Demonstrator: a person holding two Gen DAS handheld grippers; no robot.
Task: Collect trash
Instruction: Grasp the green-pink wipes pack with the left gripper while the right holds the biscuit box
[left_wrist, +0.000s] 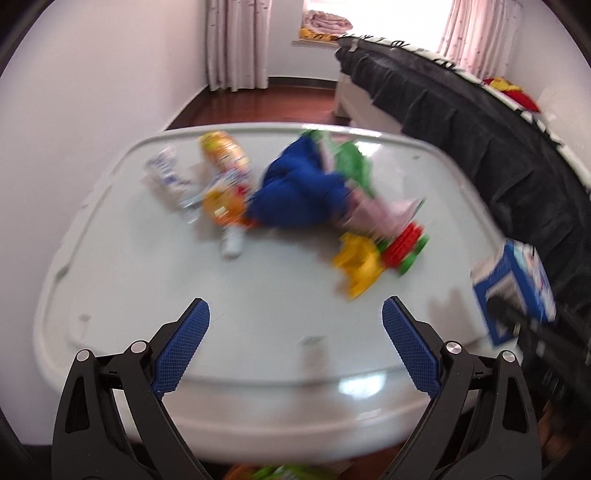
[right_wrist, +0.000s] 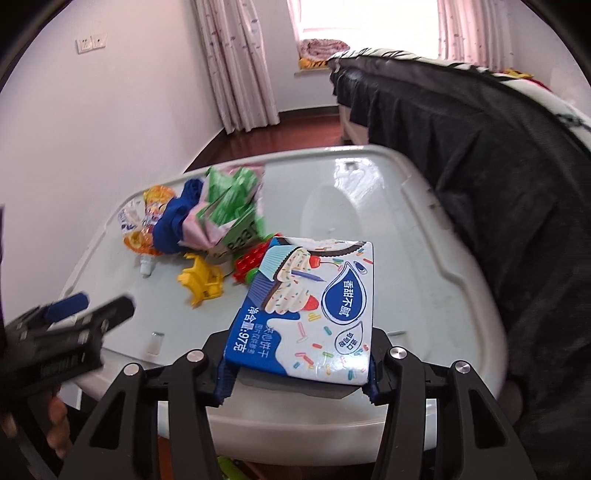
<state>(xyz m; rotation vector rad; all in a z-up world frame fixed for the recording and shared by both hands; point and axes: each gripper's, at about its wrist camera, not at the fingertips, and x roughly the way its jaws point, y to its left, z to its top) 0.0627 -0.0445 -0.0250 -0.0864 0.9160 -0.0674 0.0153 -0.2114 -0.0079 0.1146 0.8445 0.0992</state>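
Left tongs (left_wrist: 295, 314) hang spread wide with nothing between them, the litter pile (left_wrist: 303, 184) on the white table (left_wrist: 110, 288) ahead; right tongs (right_wrist: 297, 373) pinch a blue-and-white biscuit box (right_wrist: 310, 306).

One box (right_wrist: 310, 310) — two grippers (left_wrist: 295, 325)

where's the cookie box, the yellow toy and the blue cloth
cookie box (right_wrist: 310, 306): right wrist view, middle of its printed top face, held in the right hand-held gripper
yellow toy (right_wrist: 201, 282): right wrist view, centre of its yellow body
blue cloth (left_wrist: 299, 192): left wrist view, middle of the crumpled heap
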